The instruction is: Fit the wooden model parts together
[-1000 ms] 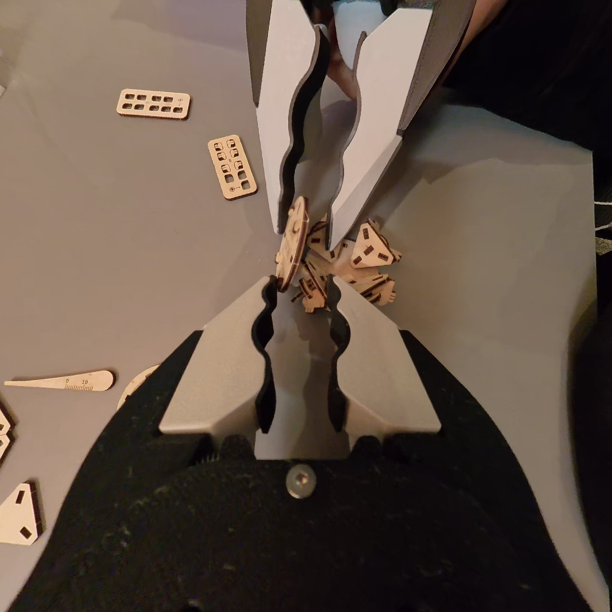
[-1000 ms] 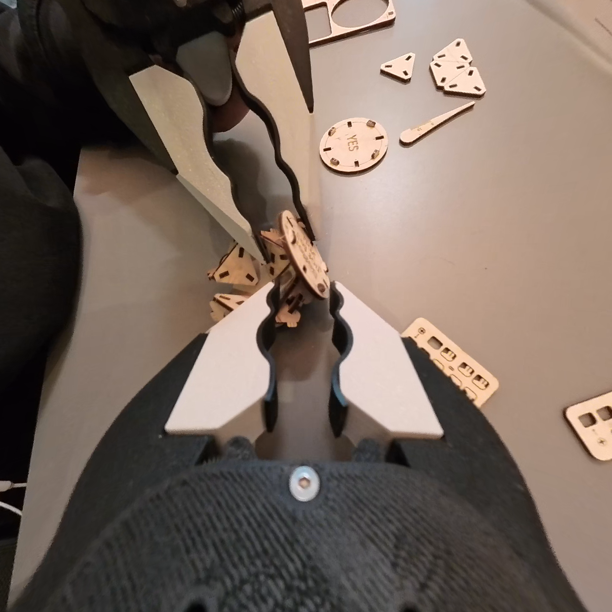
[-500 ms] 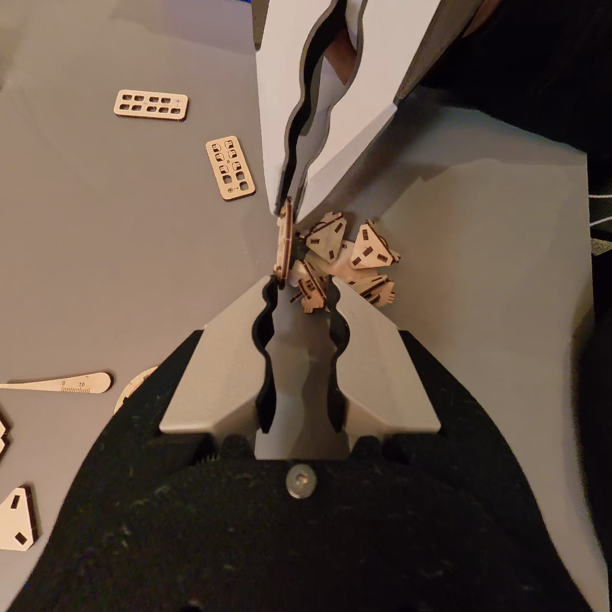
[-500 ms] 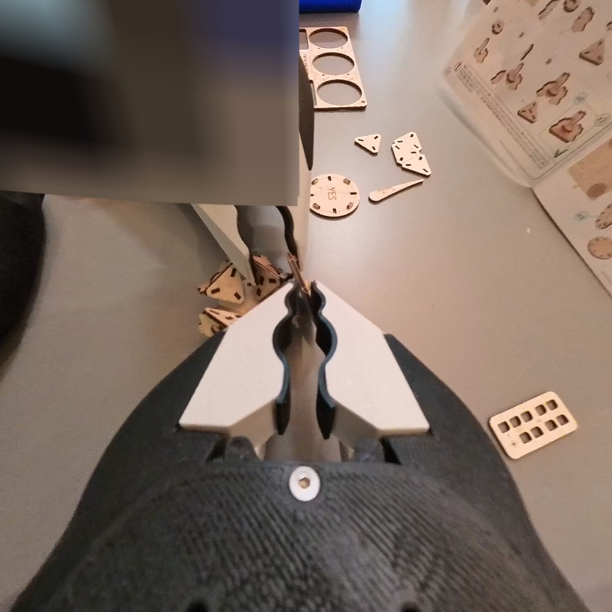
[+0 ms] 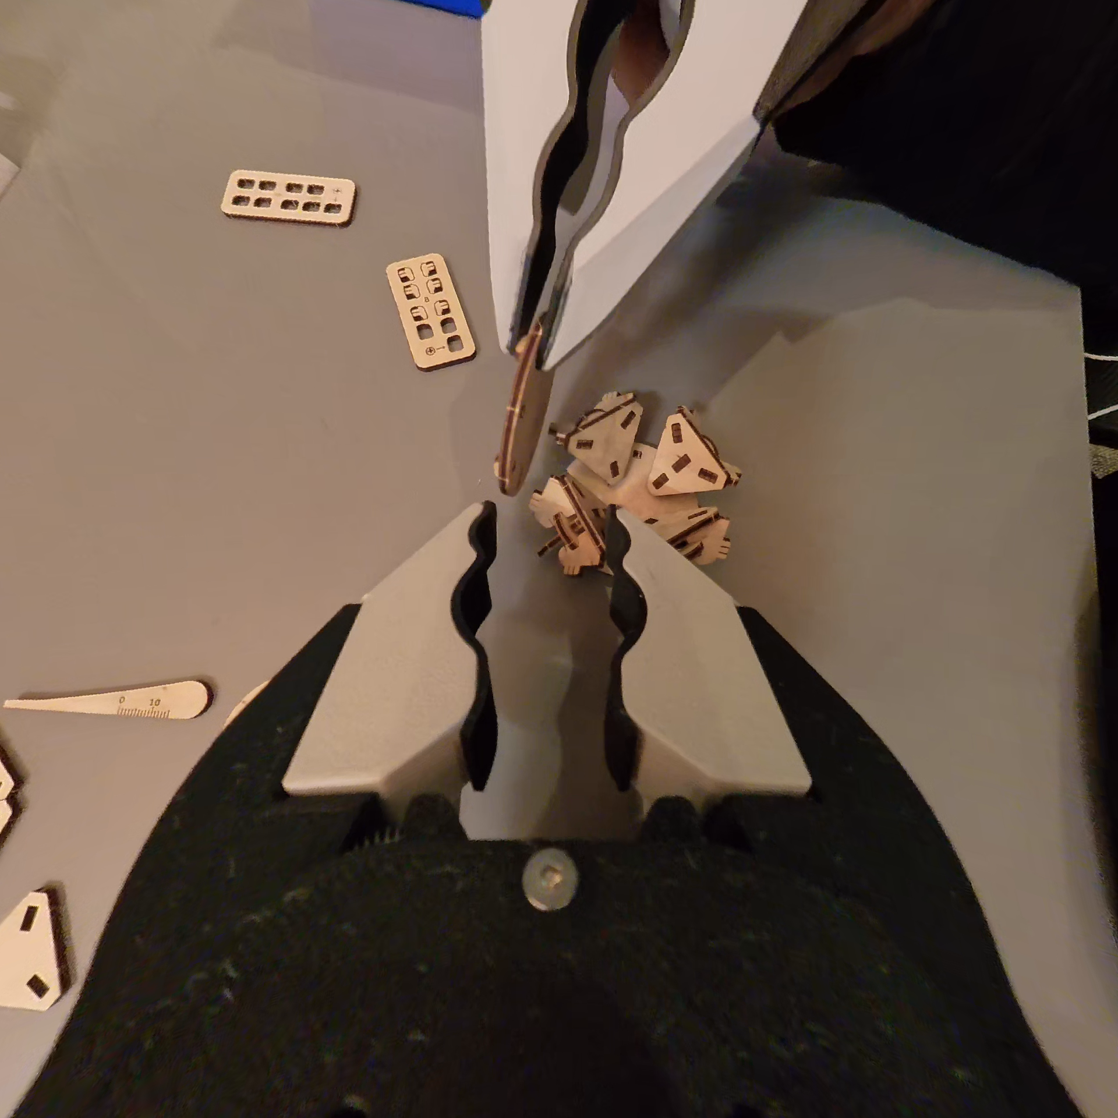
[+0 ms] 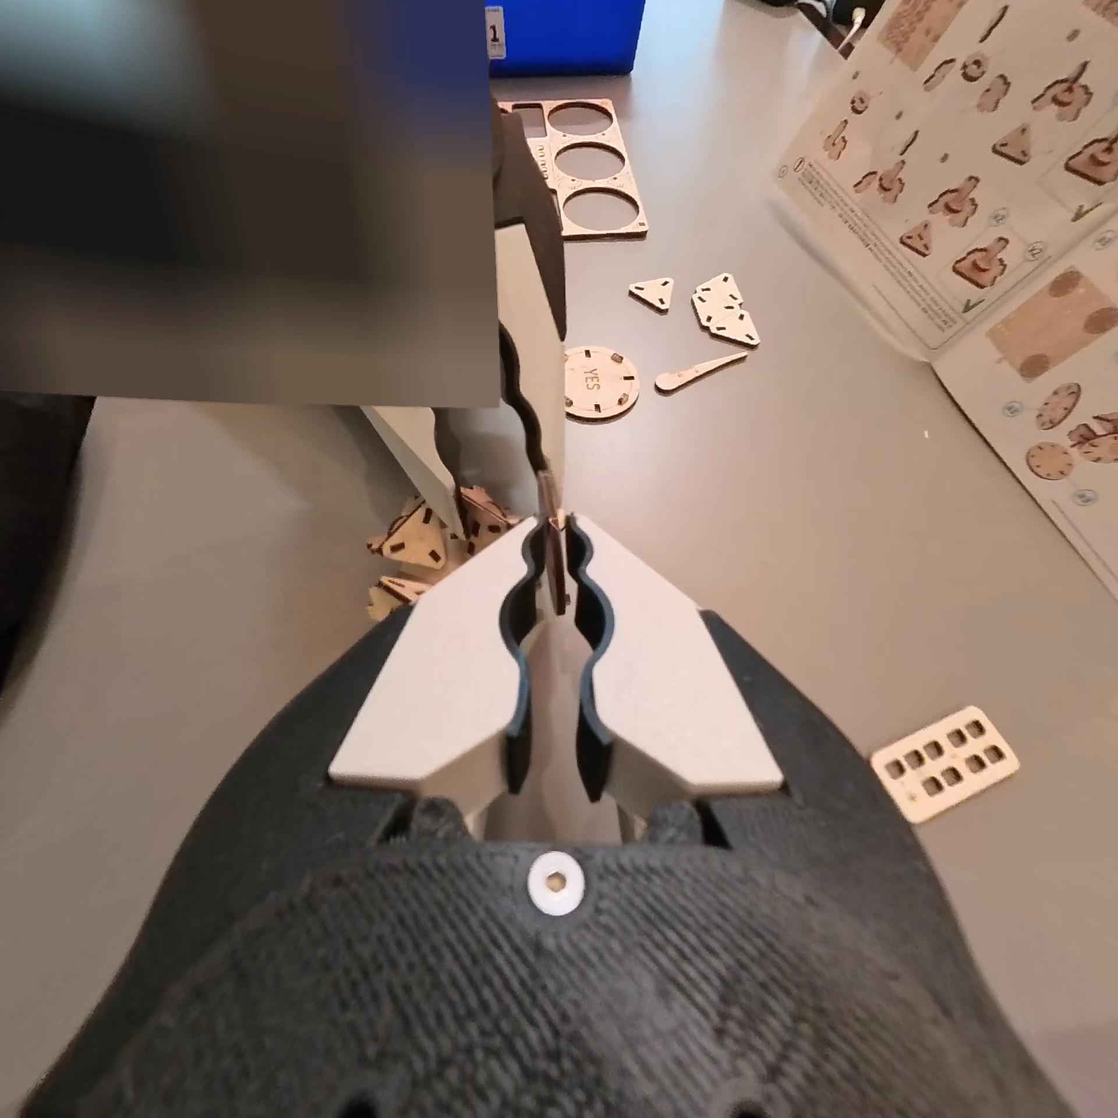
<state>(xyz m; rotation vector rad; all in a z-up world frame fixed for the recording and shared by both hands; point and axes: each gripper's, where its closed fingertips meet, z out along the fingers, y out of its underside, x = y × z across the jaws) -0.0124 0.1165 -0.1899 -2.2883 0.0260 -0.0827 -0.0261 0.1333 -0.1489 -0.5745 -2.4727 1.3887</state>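
My right gripper (image 6: pixel 553 523) is shut on a thin round wooden disc (image 6: pixel 549 493) that I see edge-on between its pads. In the left wrist view this gripper (image 5: pixel 532 345) comes down from the top and holds the disc (image 5: pixel 523 417) upright above the grey table (image 5: pixel 242 484). My left gripper (image 5: pixel 549 523) is open. A small wooden assembly of triangular plates (image 5: pixel 611 447) lies on the table at its right fingertip (image 5: pixel 614 532); the left fingertip stands clear of it. The assembly also shows in the right wrist view (image 6: pixel 411 538), beside the left gripper (image 6: pixel 499 502).
Two slotted wooden plates (image 5: pixel 288 198) (image 5: pixel 431 311) and a pointer piece (image 5: pixel 121 705) lie to the left. A second disc (image 6: pixel 599 381), triangular pieces (image 6: pixel 723 308), a sheet with round holes (image 6: pixel 596 169), a blue box (image 6: pixel 562 36) and instruction sheets (image 6: pixel 968 181) lie beyond. The table edge (image 5: pixel 1083 544) is close. The tips of one gripper are about 5 cm away from the tips of the other.
My right gripper shut on the disc and drew it up and away from the assembly. My left gripper's fingers spread wider, and the assembly stays on the table.
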